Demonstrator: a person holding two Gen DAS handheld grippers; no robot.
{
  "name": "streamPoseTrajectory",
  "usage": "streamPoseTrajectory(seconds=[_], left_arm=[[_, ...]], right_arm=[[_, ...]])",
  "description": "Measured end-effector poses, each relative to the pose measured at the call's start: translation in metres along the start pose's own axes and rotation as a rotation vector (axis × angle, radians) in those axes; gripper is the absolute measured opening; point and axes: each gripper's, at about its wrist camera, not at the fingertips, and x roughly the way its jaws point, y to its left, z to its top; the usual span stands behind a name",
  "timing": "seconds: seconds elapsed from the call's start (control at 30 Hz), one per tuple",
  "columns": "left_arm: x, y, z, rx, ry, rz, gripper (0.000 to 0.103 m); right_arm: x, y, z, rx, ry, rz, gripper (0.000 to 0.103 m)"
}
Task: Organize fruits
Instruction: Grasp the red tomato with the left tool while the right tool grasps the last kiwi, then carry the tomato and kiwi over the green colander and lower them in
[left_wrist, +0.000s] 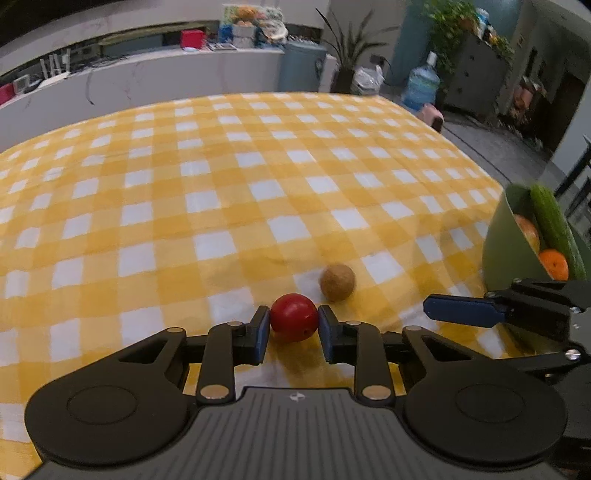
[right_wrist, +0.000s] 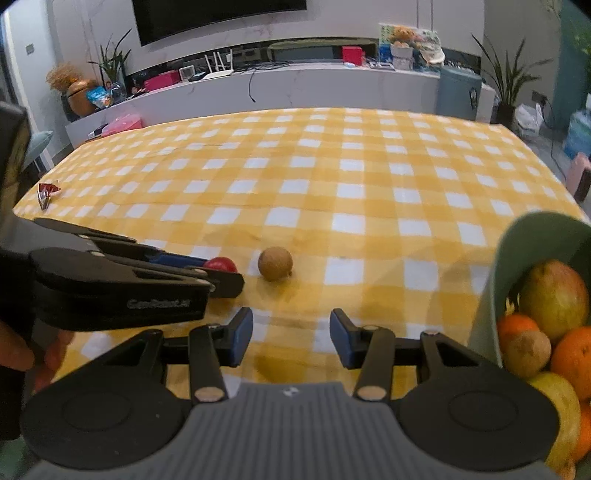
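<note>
Left wrist view, left tongs apparently pinching red fruit, right tongs spread, empty.

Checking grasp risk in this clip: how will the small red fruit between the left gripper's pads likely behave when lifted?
The red fruit looks round and glossy, so it may slip or roll out of the left gripper. It looks small, probably light. Its skin seems firm.

A yellow checked tablecloth carries a red wrapper; beyond stands a water jug.
</note>
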Motion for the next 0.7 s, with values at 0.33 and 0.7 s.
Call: streamPoseTrajectory(seconds=[0.33,0.7], left_arm=[[-0.014,0.034,0.005,-0.123,-0.049,0.002,0.031],[-0.014,0.041,0.004,-0.138,-0.046,-0.006,0.031]], right_arm=[[0.038,0.021,0.028,-0.043,0.015,-0.050,0.030],[0.052,0.027,0.030,-0.041,0.046,-0.087,0.023]])
